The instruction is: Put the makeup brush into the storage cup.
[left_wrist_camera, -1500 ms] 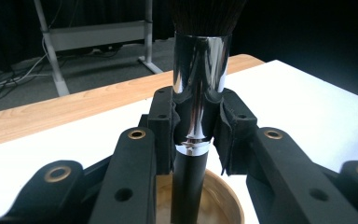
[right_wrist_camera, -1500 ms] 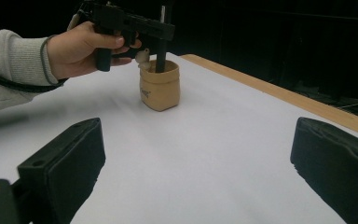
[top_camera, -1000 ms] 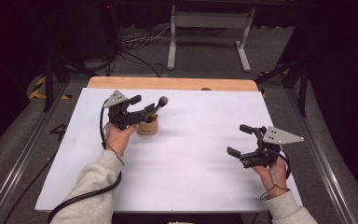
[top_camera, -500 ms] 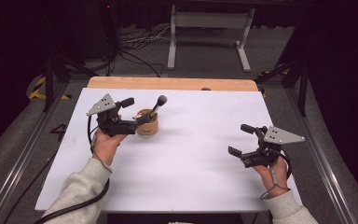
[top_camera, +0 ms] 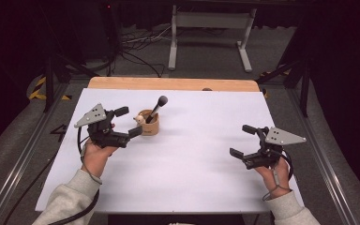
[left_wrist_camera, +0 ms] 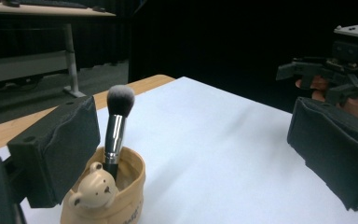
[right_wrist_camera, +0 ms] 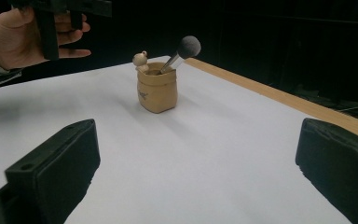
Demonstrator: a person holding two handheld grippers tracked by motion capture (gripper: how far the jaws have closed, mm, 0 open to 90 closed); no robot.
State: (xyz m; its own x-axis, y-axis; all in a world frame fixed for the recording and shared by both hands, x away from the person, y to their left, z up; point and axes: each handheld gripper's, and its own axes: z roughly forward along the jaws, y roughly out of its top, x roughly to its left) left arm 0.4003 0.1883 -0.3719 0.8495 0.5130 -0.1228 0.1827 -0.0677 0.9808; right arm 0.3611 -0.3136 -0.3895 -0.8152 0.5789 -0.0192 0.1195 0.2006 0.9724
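— What is hard to make out from where you are holding?

— The brush handle's lower end is hiding inside the tan bear cup (top_camera: 149,124), so I am not seeing where it rests.

— Where is the makeup brush (top_camera: 156,108) sitting?

— It is standing in that cup on the white table (top_camera: 201,173), just beside my left gripper (top_camera: 127,123), whose jaws have just been opening and are spreading wide with nothing pinched. My right gripper (top_camera: 243,141) is waiting well apart, jaws spread too.

— Which way is it pointing?

— Its long axis is leaning, bristles up and toward the table's far edge.
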